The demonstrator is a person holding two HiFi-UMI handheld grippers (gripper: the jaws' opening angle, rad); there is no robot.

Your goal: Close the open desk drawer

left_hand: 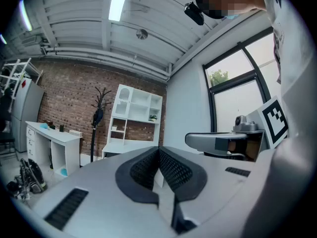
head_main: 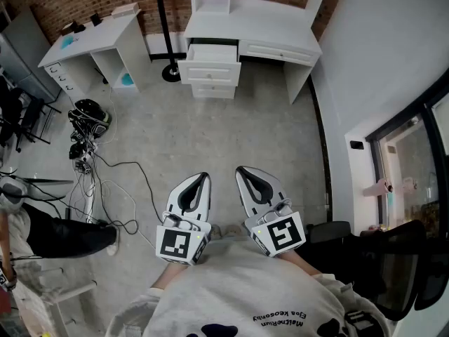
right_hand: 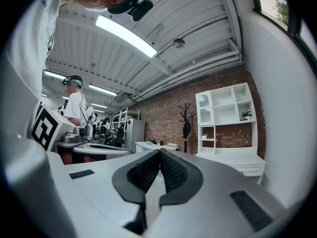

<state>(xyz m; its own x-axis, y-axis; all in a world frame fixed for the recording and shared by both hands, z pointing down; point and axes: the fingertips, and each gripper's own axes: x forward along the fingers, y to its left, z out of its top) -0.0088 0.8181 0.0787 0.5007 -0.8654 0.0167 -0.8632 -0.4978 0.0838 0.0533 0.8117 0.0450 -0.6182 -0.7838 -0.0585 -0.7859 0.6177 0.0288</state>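
A white desk [head_main: 245, 30] with a shelf unit stands against the brick wall at the far side of the room. Its top left drawer [head_main: 209, 53] is pulled out; the drawers below it look shut. Both grippers are held close to my body, far from the desk. My left gripper [head_main: 203, 177] is shut with nothing in it, its tips pointing toward the desk. My right gripper [head_main: 240, 170] is shut and empty beside it. The desk's shelf unit [left_hand: 136, 118] shows in the left gripper view, and the desk [right_hand: 240, 160] in the right gripper view.
A second white desk [head_main: 91, 44] stands at the left. A black coat stand [head_main: 167, 34] rises between the desks. Cables and gear [head_main: 88, 135] lie on the concrete floor at left. A black chair [head_main: 379, 258] is at my right, by the window wall.
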